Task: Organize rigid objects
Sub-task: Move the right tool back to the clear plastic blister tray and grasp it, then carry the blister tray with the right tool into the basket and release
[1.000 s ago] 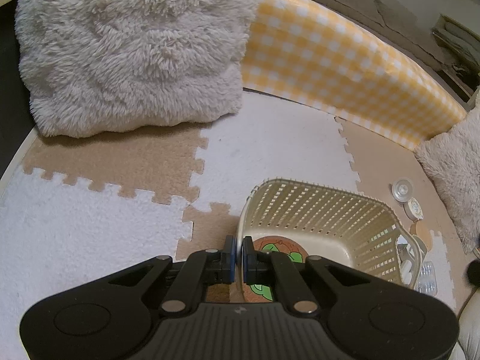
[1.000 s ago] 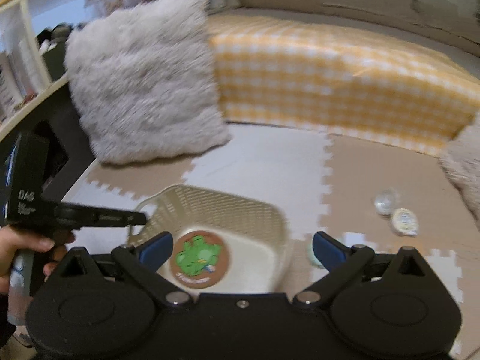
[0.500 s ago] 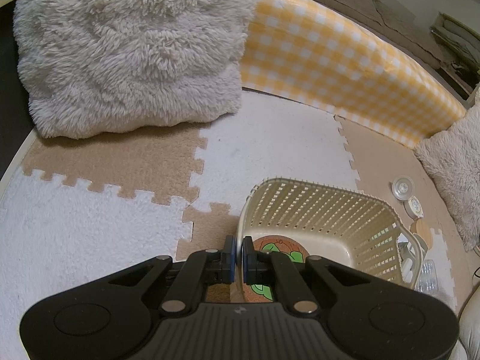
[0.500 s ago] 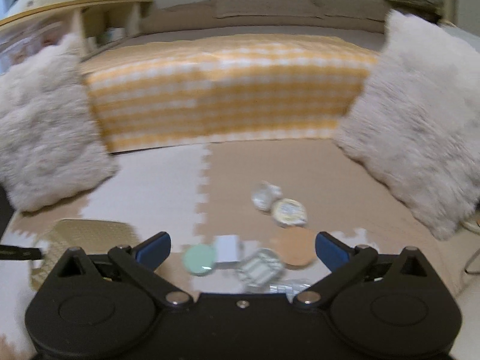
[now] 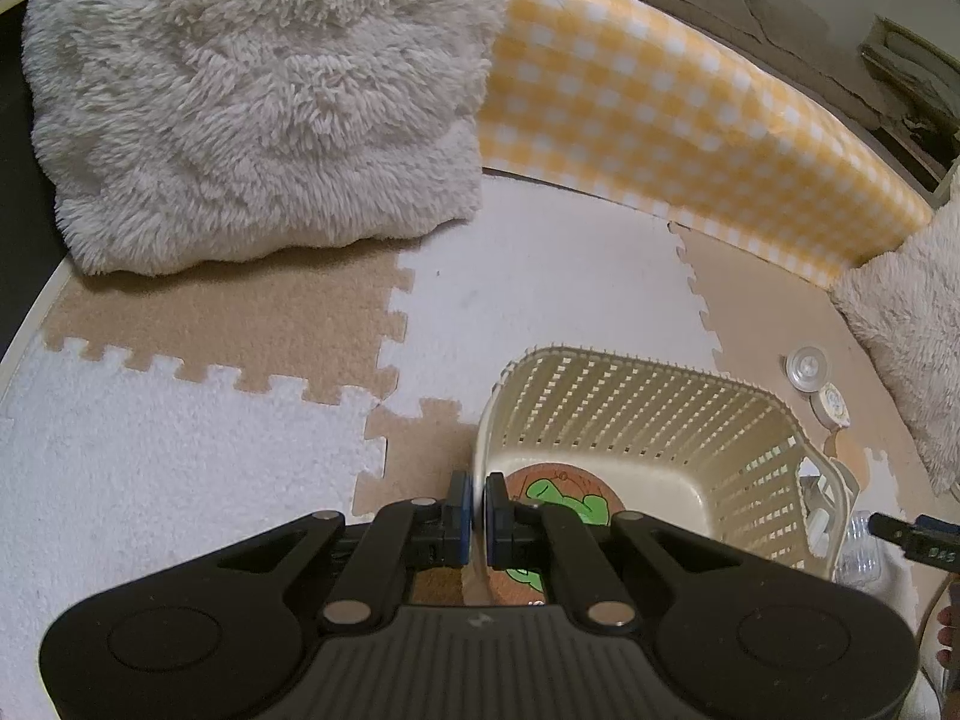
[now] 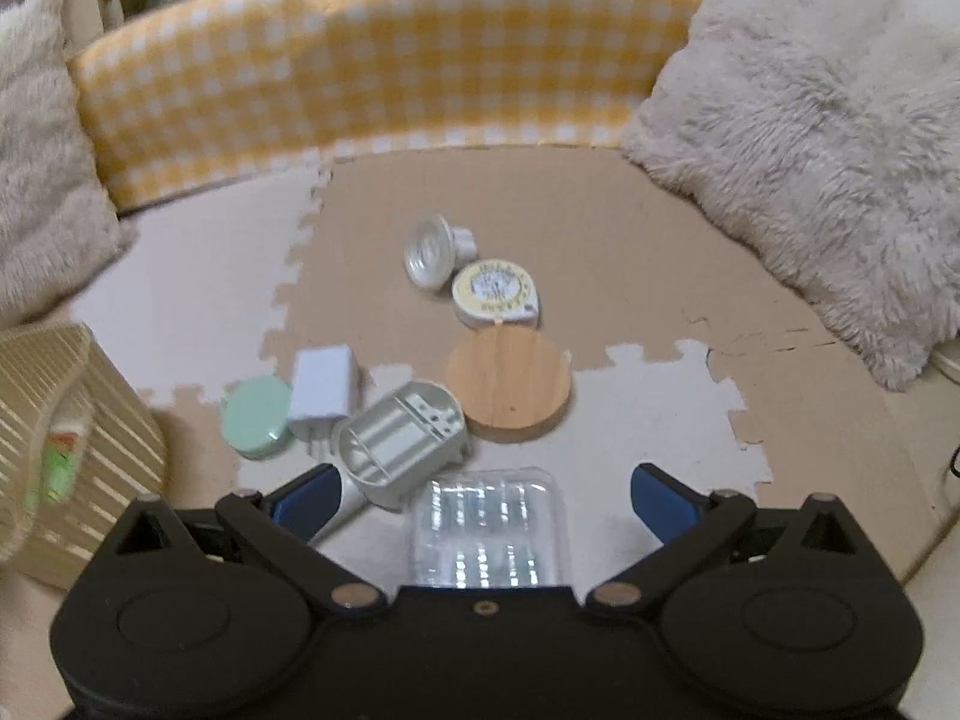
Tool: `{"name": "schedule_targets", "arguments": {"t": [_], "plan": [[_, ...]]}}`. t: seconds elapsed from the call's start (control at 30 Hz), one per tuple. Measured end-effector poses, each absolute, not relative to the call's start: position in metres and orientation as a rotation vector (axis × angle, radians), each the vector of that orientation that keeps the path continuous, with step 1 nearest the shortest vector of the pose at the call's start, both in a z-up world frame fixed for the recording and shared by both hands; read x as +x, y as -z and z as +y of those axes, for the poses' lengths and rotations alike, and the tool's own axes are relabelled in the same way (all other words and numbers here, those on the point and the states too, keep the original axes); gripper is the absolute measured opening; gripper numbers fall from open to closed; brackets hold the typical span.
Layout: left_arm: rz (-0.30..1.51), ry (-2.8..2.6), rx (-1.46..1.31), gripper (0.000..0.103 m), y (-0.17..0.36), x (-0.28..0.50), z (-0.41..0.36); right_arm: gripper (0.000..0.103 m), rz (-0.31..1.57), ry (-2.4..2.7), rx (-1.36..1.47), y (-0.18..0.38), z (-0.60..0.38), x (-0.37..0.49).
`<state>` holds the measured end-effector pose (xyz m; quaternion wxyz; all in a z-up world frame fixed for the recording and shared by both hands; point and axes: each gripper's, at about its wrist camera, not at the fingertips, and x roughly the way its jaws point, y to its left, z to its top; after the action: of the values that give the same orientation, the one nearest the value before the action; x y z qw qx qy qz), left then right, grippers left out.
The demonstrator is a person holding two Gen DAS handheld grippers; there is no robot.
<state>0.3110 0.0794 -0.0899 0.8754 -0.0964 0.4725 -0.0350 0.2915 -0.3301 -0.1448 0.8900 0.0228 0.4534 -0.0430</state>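
My left gripper [image 5: 478, 504] is shut on the near rim of a cream slotted basket [image 5: 648, 408], which holds a round coaster with a green figure [image 5: 564, 498]. My right gripper [image 6: 480, 489] is open and empty, low over a clear plastic tray [image 6: 489, 531]. Ahead of it on the mat lie a grey moulded holder [image 6: 402, 435], a white block [image 6: 322, 387], a mint round lid [image 6: 255, 417], a wooden disc [image 6: 509, 387], a yellow-rimmed tin [image 6: 495, 291] and a small clear cup [image 6: 435, 249]. The basket shows at the left edge of the right wrist view [image 6: 66, 432].
Fluffy cushions stand at the left [image 5: 258, 96] and right [image 6: 810, 150]. A yellow checked bolster [image 6: 372, 54] runs along the back. The floor is beige and white puzzle mat [image 5: 180, 450].
The right gripper swung from over the basket to the right and down, now close over the loose objects. The left gripper kept its hold on the basket rim.
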Motion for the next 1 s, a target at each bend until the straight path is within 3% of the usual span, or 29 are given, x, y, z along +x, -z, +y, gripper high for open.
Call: {"name": "schedule_targets", "arguments": {"t": [0.47, 0.53, 0.63, 0.8, 1.0], "plan": [[0.992, 0.075, -0.192, 0.004, 0.091, 0.311, 0.078, 0.103, 1.036, -0.057, -0.026, 0.177, -0.326, 0.303], [0.992, 0.075, -0.191, 0.005, 0.091, 0.311, 0.078, 0.099, 1.046, -0.06, -0.03, 0.179, -0.324, 0.304], [0.992, 0.075, -0.191, 0.004, 0.091, 0.311, 0.078, 0.084, 1.063, -0.042, -0.031, 0.18, -0.325, 0.306], [0.992, 0.075, -0.192, 0.004, 0.091, 0.311, 0.078, 0.074, 1.069, -0.026, -0.02, 0.179, -0.326, 0.307], [0.992, 0.075, -0.192, 0.004, 0.091, 0.311, 0.078, 0.074, 1.086, -0.009, -0.038, 0.177, -0.323, 0.309]]}}
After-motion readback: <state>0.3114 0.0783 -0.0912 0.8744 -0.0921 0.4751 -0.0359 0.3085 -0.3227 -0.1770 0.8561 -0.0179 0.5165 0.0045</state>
